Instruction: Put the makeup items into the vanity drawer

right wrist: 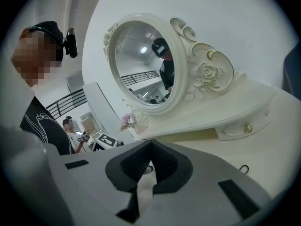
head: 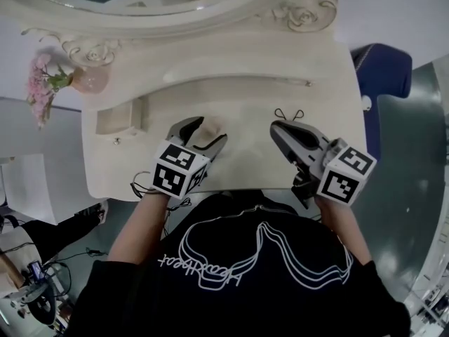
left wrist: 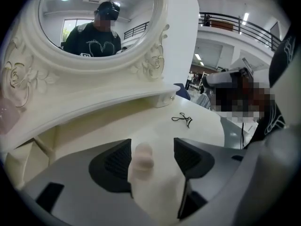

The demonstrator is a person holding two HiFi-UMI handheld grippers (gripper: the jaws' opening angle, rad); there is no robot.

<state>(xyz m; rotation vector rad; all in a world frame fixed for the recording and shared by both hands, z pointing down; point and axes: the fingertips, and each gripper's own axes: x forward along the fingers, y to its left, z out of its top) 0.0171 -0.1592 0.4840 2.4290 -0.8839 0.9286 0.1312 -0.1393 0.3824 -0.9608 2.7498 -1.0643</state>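
Cream vanity top (head: 330,83) with a curved front edge, backed by an oval mirror (head: 175,16) in a frame of carved roses; pink flowers in a round vase (head: 90,80) at the far left corner; small left drawer (head: 121,116) apparently pulled out, with its knob facing the front; matching right drawer (right wrist: 244,126) closed, gold knob showing. Black eyelash curler (head: 289,114) lying flat on the top just beyond the right gripper (head: 279,128); blue chair (head: 386,69) beside the table's right end. Grey-green floor around, white walls, a railed balcony and ceiling lights in the gripper views; reflected in the mirror, a person in a dark cap and black shirt.

Left gripper (head: 202,135) angled down over the middle of the top, jaws spread wide; pale pink makeup bottle (left wrist: 142,161) upright on the surface between them, close by the left pad, not squeezed. Right gripper held near level, jaws closed tip to tip on nothing.
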